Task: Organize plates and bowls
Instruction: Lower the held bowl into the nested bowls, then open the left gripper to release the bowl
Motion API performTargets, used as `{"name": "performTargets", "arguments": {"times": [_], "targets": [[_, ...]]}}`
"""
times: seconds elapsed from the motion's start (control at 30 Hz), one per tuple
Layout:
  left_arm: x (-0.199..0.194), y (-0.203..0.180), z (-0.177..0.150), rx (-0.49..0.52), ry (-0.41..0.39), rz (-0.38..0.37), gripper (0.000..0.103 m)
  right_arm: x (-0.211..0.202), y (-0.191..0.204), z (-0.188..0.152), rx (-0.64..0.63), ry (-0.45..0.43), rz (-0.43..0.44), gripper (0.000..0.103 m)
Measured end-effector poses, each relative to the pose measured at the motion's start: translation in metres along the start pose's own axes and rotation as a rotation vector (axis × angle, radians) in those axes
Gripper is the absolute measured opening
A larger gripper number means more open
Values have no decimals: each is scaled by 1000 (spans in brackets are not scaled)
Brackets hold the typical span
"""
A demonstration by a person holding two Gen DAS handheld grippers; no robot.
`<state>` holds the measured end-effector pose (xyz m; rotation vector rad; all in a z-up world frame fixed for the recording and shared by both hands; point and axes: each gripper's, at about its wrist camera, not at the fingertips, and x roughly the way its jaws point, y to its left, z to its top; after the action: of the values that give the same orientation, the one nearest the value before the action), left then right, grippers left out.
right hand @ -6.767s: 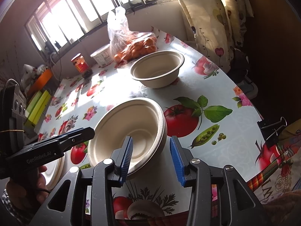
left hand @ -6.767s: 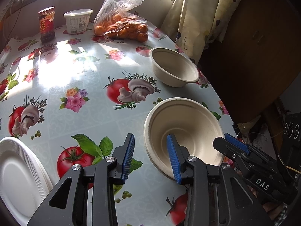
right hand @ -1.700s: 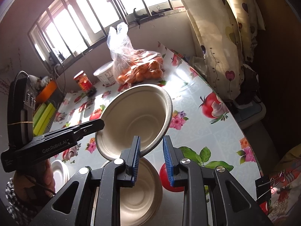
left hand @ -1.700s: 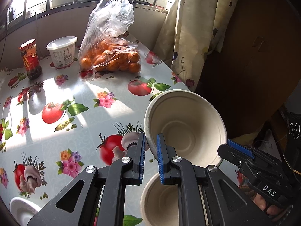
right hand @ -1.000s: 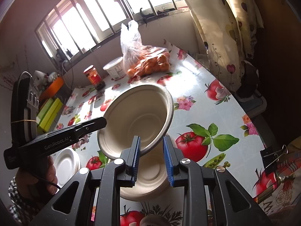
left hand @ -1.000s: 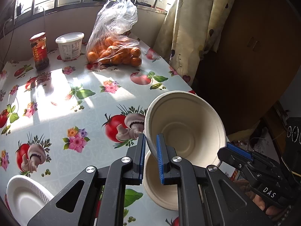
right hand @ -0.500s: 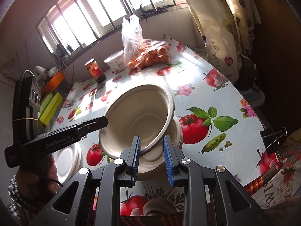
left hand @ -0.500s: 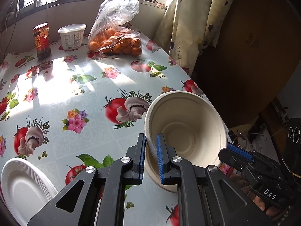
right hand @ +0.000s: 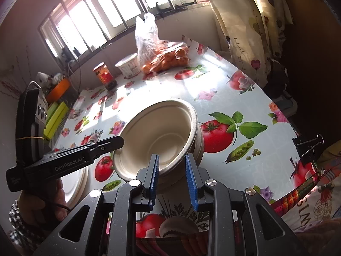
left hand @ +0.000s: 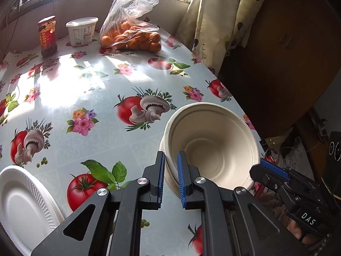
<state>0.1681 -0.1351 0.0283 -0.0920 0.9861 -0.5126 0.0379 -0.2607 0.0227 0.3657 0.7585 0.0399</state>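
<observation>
A beige paper bowl (left hand: 213, 145) sits slightly tilted inside a second beige bowl (left hand: 163, 149) near the table's right edge. My left gripper (left hand: 170, 177) is shut on the upper bowl's near-left rim. In the right wrist view the same upper bowl (right hand: 162, 136) rests in the lower bowl (right hand: 199, 147). My right gripper (right hand: 171, 177) is closed on its near rim, with a wider gap between the pads. The left gripper (right hand: 106, 145) shows at the bowl's left, the right gripper (left hand: 255, 168) at its right. White foam plates (left hand: 23, 204) lie at the near left.
A bag of oranges (left hand: 132, 34), a white tub (left hand: 82, 31) and a red jar (left hand: 46, 36) stand at the far side by the window. The table edge (left hand: 238, 106) curves just right of the bowls, with a curtain and dark cabinet beyond. A binder clip (right hand: 307, 147) grips the tablecloth.
Both grippers have lowered the held bowl into the bowl on the table; a second ago it hung tilted above it. Neither jaw has changed.
</observation>
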Motion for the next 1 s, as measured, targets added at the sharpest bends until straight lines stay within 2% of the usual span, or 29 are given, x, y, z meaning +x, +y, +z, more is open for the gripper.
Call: {"name": "performTargets", "arguments": {"times": [1.0], "targets": [[6, 0, -5, 0, 21, 13, 12, 7, 5, -9, -34, 17, -37, 26]]}}
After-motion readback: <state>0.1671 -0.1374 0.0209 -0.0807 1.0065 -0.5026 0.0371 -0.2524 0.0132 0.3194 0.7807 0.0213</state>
